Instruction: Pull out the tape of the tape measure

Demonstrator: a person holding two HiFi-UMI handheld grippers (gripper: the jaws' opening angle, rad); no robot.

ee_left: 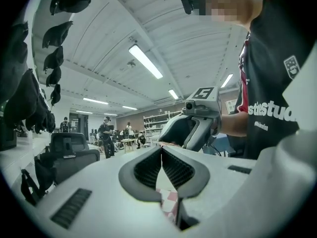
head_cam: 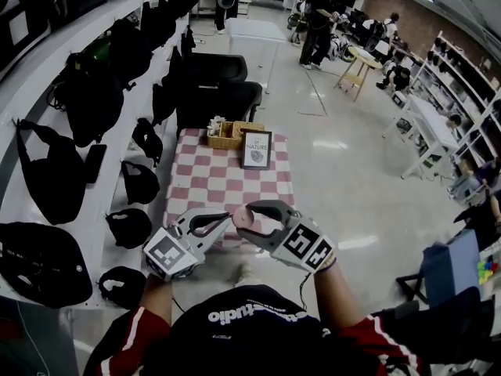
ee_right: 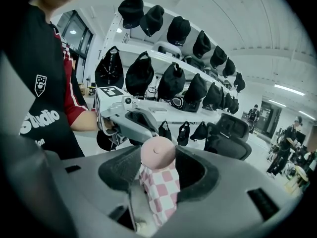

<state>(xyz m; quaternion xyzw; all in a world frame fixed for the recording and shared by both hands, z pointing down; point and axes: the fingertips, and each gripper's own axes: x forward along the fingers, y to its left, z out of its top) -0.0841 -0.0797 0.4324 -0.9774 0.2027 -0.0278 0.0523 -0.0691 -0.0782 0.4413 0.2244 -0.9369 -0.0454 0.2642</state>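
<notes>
While the right gripper clamps the round pink tape measure across its case, jaws spread wide around it, the left gripper sits just in front of it with its jaws closed together at the tips. Both are held in the air above the checked desk, and the case is right at the left gripper's nose.

The step in hand looks like the pull itself, or the pinch just before it. To do it well, the right gripper should hold the case steady without twisting. The left should draw straight away from the slot, in line with it, so the tape runs out flat rather than kinking or slipping free. A firm pinch on the end tab matters, since a sprung tape would likely snap back if let go.

Whether the left gripper really has the tab is hard to make out. Nothing shows plainly between its jaws, and in the head view the right gripper's upper jaw covers the spot. No length of tape is visible, and the slot is hidden.
</notes>
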